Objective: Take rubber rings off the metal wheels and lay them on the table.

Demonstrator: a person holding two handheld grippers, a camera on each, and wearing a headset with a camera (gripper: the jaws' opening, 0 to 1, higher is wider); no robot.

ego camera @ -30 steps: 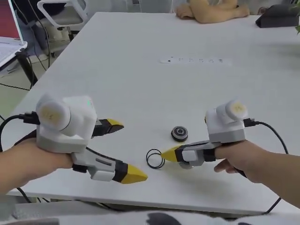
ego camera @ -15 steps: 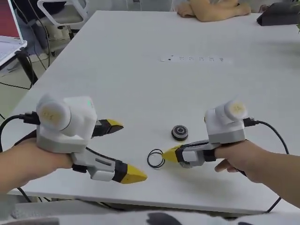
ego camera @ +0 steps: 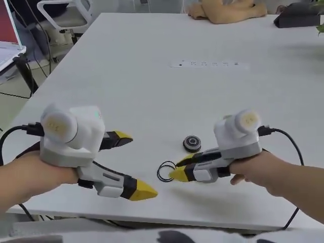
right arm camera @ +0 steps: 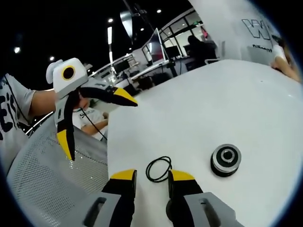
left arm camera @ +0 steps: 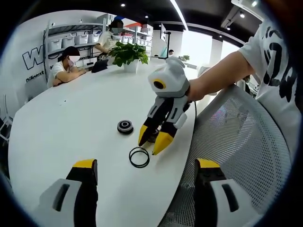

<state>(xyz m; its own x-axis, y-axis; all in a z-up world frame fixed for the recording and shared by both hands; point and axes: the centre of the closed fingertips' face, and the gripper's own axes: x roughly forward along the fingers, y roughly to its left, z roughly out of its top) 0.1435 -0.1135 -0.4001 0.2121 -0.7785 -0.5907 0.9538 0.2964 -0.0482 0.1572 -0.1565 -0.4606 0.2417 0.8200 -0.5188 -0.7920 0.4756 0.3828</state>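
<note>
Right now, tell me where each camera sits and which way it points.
Head view: on the person's head, looking down at the table; both forearms, the left claw and the right claw show.
Left gripper view: on the left claw, facing the right claw, right arm and shirt.
Right gripper view: on the right claw, facing the left claw and left arm.
Shared: all three see the rubber ring and wheel.

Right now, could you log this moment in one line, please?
left gripper: open, hovering | right gripper: narrowly open, tips by rubber rings | rings flat on table | metal wheel nearby, untouched
</note>
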